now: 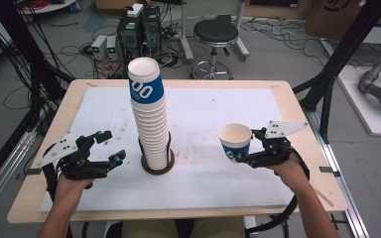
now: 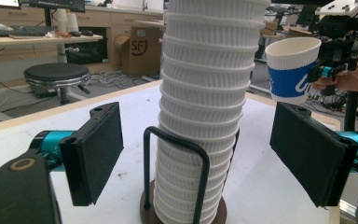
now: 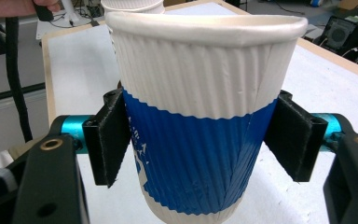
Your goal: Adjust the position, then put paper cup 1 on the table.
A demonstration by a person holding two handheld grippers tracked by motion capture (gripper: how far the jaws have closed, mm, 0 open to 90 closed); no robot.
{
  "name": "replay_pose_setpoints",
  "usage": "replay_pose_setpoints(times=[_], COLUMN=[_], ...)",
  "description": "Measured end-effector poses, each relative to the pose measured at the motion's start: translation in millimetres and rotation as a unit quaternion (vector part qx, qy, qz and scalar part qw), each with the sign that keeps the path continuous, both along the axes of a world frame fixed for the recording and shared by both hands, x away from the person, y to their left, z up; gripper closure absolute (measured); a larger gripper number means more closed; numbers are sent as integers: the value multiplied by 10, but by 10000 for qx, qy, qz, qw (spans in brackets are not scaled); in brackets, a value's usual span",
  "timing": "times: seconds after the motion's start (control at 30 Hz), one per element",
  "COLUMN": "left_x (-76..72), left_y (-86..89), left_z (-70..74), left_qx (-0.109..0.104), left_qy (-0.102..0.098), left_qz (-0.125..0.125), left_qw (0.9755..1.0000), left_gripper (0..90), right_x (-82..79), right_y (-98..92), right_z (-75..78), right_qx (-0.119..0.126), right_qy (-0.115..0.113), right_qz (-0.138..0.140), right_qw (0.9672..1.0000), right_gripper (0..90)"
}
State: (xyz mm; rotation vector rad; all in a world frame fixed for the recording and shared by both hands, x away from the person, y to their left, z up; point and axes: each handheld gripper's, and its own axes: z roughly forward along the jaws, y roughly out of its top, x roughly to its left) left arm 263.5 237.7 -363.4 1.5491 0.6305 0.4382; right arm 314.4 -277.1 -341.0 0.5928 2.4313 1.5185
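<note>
counter, white sheet over it: tall stack of ribbed paper cups standing upright in a dark wire holder near the middle, top cup banded blue, the stack rising between the two hand-held grippers; a black stool and electronics boxes on the floor beyond. single paper cup, white with a blue band, clamped by its sides in the right hand-held gripper, held above the counter right of the stack, long axis near upright and slightly tilted, mouth up. left hand-held gripper, jaws apart and gripping nothing, left of the stack and facing its base
</note>
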Motion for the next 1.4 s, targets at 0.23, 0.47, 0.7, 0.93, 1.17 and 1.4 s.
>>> replay_pose_setpoints(times=[0.23,0.47,0.7,0.93,1.17,1.4], left_x=[40,138,165,171,179,164], left_y=[15,68,95,84,60,88], left_z=[-30,-69,-158,-191,-215,-244], left_qx=[45,35,56,88,88,58], left_qy=[29,56,62,112,158,188], left_qz=[54,246,292,303,280,329], left_qw=[10000,9997,9995,9994,9994,9993], left_gripper=[170,170,170,170,170,170], right_x=[27,51,154,358,556,727], right_y=[-40,-50,-39,-4,13,22], right_z=[3,14,2,-58,-168,-344], right_qx=[58,113,177,251,210,125], right_qy=[-55,-168,-197,-188,-151,-113], right_qz=[-143,-451,-737,-1128,-1683,-2406], right_qw=[9999,9988,9969,9931,9854,9705], right_gripper=[285,283,282,279,275,269])
